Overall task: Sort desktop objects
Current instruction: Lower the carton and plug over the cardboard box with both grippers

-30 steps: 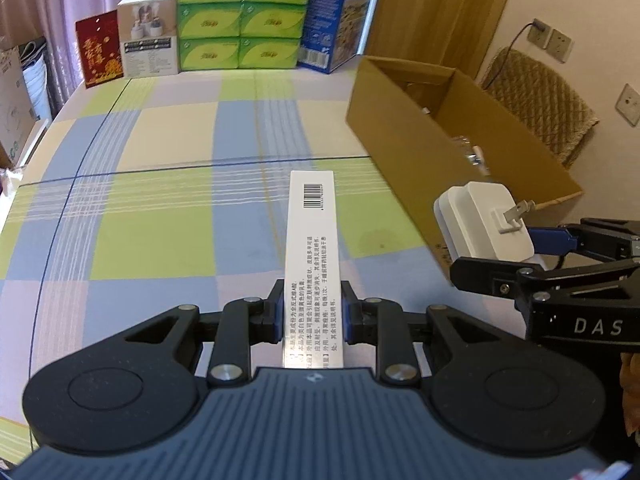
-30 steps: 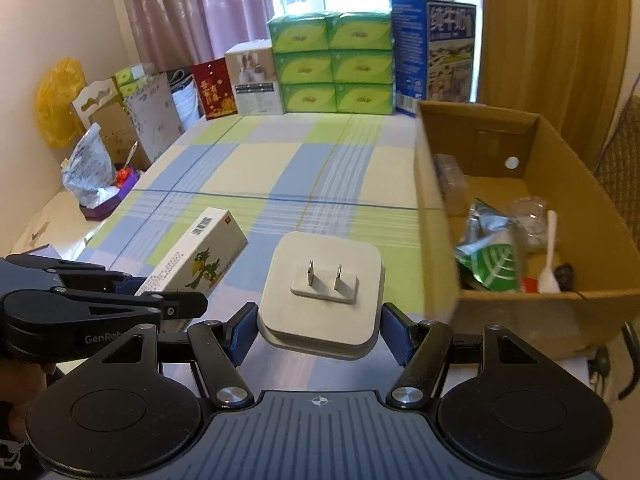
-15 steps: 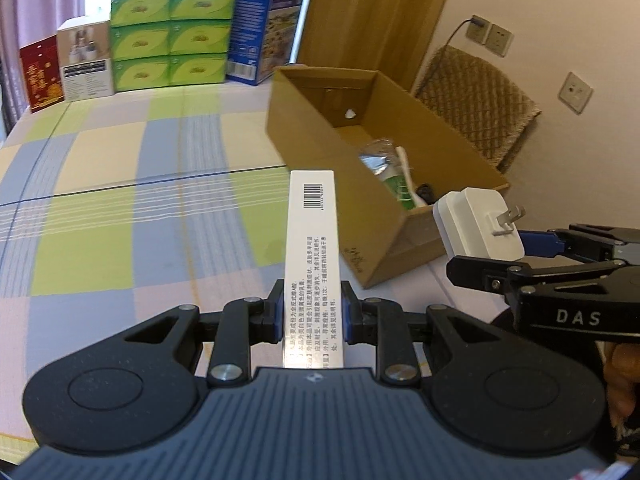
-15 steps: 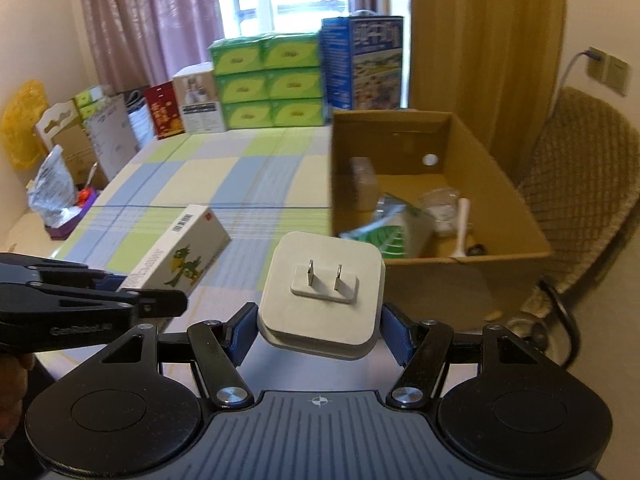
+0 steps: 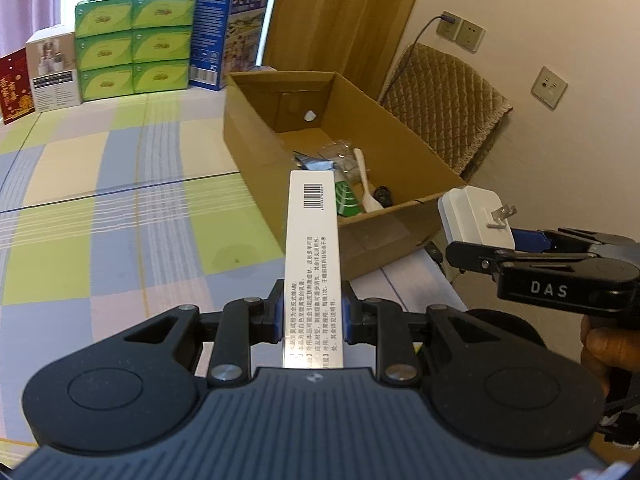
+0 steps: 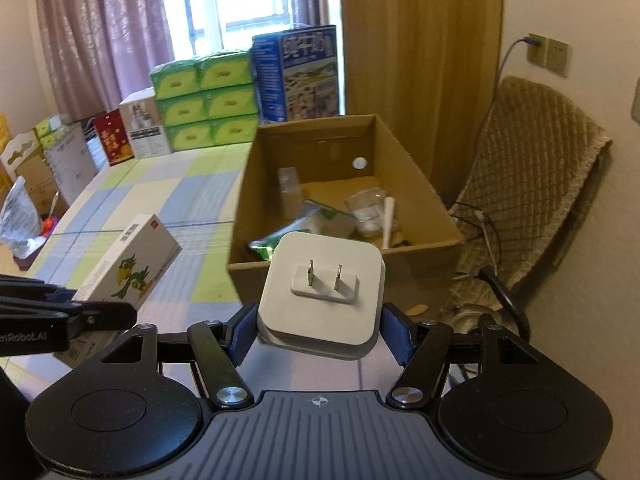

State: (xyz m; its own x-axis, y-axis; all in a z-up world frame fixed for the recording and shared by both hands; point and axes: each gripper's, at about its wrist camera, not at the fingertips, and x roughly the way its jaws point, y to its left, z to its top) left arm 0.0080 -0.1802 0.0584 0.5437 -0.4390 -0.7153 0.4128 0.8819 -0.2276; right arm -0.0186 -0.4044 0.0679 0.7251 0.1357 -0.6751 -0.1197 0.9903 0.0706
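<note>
The left gripper is clamped on a long white carton, its blue pads pressing both narrow sides; the carton juts forward, barcode end over the near wall of the open cardboard box. The right gripper is closed on a white plug adapter, prongs facing the camera — held in the air before that same box. Inside lie a green packet, a clear bag and a white spoon. The box sits at the edge of a checked tablecloth, green tissue packs stacked at its far end.
</note>
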